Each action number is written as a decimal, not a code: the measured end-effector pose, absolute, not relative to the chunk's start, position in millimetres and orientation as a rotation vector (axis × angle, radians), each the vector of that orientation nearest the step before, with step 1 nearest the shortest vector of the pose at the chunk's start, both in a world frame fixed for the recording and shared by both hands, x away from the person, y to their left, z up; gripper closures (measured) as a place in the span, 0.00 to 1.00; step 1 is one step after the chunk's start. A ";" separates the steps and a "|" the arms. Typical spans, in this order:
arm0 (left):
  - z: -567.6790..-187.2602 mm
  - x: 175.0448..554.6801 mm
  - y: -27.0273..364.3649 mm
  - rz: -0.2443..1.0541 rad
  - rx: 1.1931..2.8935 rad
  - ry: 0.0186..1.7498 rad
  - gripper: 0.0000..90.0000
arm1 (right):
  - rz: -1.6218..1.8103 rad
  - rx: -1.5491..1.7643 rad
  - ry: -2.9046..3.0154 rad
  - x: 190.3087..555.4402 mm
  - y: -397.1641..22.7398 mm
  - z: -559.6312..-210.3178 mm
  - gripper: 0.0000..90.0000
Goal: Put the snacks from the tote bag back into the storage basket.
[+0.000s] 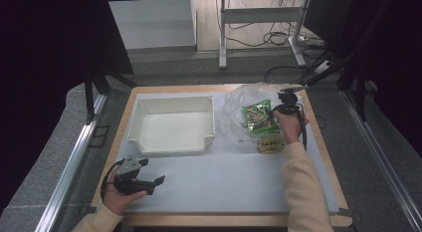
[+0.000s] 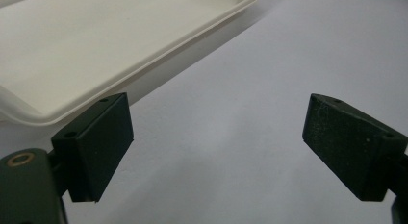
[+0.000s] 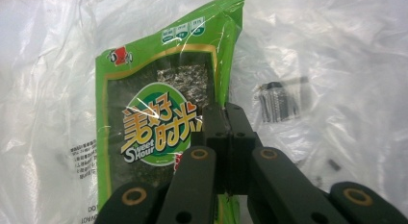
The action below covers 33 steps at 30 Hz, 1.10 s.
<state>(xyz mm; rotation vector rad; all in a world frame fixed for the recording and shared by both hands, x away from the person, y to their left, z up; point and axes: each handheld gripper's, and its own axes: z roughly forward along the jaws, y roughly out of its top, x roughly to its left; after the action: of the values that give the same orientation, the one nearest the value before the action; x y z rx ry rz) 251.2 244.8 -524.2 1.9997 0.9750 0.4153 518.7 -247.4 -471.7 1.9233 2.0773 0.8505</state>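
The green snack packet lies on a crumpled clear plastic bag at the far right of the table, just right of the white tray. The right tongs have their jaws pressed together on the packet's right edge, pinching it with the clear film around it; in the high view the right hand holds them over the bag. A yellowish packet lies just near of the green one, touching it. Small dark parts show through the plastic to the right of the green packet. The left tongs rest low on the near left of the table, jaws spread wide with nothing between them, just near of the tray's corner. The left hand grips them at the table's near edge.
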 end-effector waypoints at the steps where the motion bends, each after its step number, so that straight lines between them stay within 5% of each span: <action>1: -524.2 251.2 244.8 0.415 1.999 0.976 0.12 | 0.859 1.923 2.076 518.1 -248.3 -470.6 1.00; 33: -524.3 250.9 243.2 0.419 2.002 0.976 0.11 | 1.258 1.802 2.017 481.8 -269.1 -416.2 1.00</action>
<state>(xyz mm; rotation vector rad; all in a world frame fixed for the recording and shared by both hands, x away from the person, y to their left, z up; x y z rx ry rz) 250.9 243.2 -524.3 2.0016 0.9763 0.4194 481.8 -269.1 -416.2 1.8024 2.0174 1.2583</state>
